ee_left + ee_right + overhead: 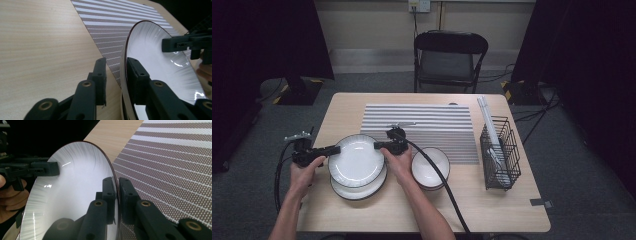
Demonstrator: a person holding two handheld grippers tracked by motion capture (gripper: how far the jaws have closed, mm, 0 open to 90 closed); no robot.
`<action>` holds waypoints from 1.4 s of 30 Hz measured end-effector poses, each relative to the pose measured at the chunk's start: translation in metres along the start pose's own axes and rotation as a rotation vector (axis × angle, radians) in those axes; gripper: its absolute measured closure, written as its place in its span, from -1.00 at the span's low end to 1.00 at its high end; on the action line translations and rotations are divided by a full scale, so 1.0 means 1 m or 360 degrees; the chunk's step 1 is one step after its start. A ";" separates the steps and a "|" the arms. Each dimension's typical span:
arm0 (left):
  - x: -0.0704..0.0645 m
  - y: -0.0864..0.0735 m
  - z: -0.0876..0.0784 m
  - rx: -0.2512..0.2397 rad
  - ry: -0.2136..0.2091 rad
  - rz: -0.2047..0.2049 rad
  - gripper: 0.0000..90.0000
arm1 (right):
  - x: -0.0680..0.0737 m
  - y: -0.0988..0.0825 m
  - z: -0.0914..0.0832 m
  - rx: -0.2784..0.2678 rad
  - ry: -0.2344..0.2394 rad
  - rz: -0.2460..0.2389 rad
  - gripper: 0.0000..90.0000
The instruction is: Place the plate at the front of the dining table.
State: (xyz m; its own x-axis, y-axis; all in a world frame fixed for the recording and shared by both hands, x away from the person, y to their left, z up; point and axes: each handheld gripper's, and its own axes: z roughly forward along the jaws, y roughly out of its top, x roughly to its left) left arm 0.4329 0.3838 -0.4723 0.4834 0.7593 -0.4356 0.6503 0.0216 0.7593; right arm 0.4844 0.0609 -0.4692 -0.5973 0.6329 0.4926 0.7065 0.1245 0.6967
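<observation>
A white plate (357, 160) with a dark rim hangs between my two grippers, just above a second plate (358, 190) that lies on the table. My left gripper (334, 149) is at its left rim. In the left gripper view (116, 62) the rim of the plate (155, 57) stands between the jaws: one pad lies against the plate's inner face, the other is a gap away, so this gripper is open. At the right rim my right gripper (379, 145) is shut; in the right gripper view (117, 181) both pads pinch the edge of the plate (80, 177).
A white bowl (430, 167) sits just right of my right hand. Behind the plates lies a striped mat (422, 125). A black wire rack (499, 152) stands at the table's right side, and a folding chair (449, 57) is beyond the far edge.
</observation>
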 end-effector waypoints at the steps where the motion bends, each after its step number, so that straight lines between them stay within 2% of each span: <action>1: -0.002 0.000 0.001 0.0002 -0.0024 0.0006 0.71 | 0.000 0.000 0.000 0.0000 -0.0004 0.0002 0.88; 2: -0.004 0.001 0.002 0.0001 -0.0004 0.0028 0.85 | 0.001 0.000 0.000 -0.0004 -0.0008 0.0000 0.88; 5: -0.003 0.002 0.003 -0.0024 -0.0017 -0.0007 0.88 | 0.001 0.000 0.000 -0.0008 -0.0011 -0.0002 0.88; 7: -0.003 0.005 0.003 -0.0037 -0.0006 -0.0004 0.89 | 0.001 0.001 0.000 -0.0021 -0.0018 -0.0011 0.88; 8: -0.003 0.006 0.002 -0.0046 0.0011 0.0016 0.89 | 0.001 0.001 0.000 -0.0031 -0.0019 -0.0018 0.88; 11: -0.004 0.010 0.002 -0.0051 0.0033 0.0019 0.88 | 0.001 0.003 0.001 -0.0046 -0.0021 -0.0019 0.88; 15: -0.001 0.008 0.000 -0.0046 0.0006 0.0026 0.88 | 0.002 0.003 0.000 -0.0048 -0.0014 -0.0032 0.89; 16: -0.001 0.008 -0.001 -0.0045 -0.0007 0.0009 0.87 | 0.003 0.003 0.000 -0.0052 -0.0014 -0.0042 0.89; 18: 0.000 0.005 -0.002 -0.0005 -0.0016 0.0001 0.81 | 0.002 0.002 0.000 -0.0055 -0.0014 -0.0042 0.89; 19: 0.001 0.004 -0.003 0.0013 -0.0013 0.0028 0.78 | 0.002 0.002 -0.001 -0.0051 -0.0015 -0.0032 0.89; 21: 0.001 0.001 -0.004 0.0004 -0.0035 -0.0018 0.78 | 0.002 0.001 -0.001 -0.0058 -0.0014 -0.0038 0.90; 22: 0.000 0.000 -0.003 0.0019 -0.0032 -0.0016 0.78 | 0.002 0.001 -0.001 -0.0059 -0.0013 -0.0036 0.90; 23: -0.002 0.000 -0.003 0.0038 -0.0025 0.0012 0.79 | 0.002 0.001 -0.001 -0.0060 -0.0015 -0.0037 0.90; 25: -0.003 0.002 -0.003 0.0051 -0.0008 0.0014 0.78 | 0.002 0.001 -0.001 -0.0061 -0.0017 -0.0039 0.90; 33: -0.003 0.010 -0.003 -0.0034 0.0037 0.0020 0.89 | 0.004 0.005 -0.002 -0.0091 -0.0053 -0.0086 0.89; 42: -0.003 0.009 -0.003 -0.0011 0.0048 0.0031 0.86 | 0.003 0.005 -0.001 -0.0098 -0.0050 -0.0072 0.90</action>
State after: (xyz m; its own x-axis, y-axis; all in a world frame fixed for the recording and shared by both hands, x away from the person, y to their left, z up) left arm 0.4355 0.3834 -0.4625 0.4780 0.7790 -0.4059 0.6370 0.0108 0.7708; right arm 0.4855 0.0623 -0.4639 -0.6151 0.6514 0.4443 0.6539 0.1067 0.7490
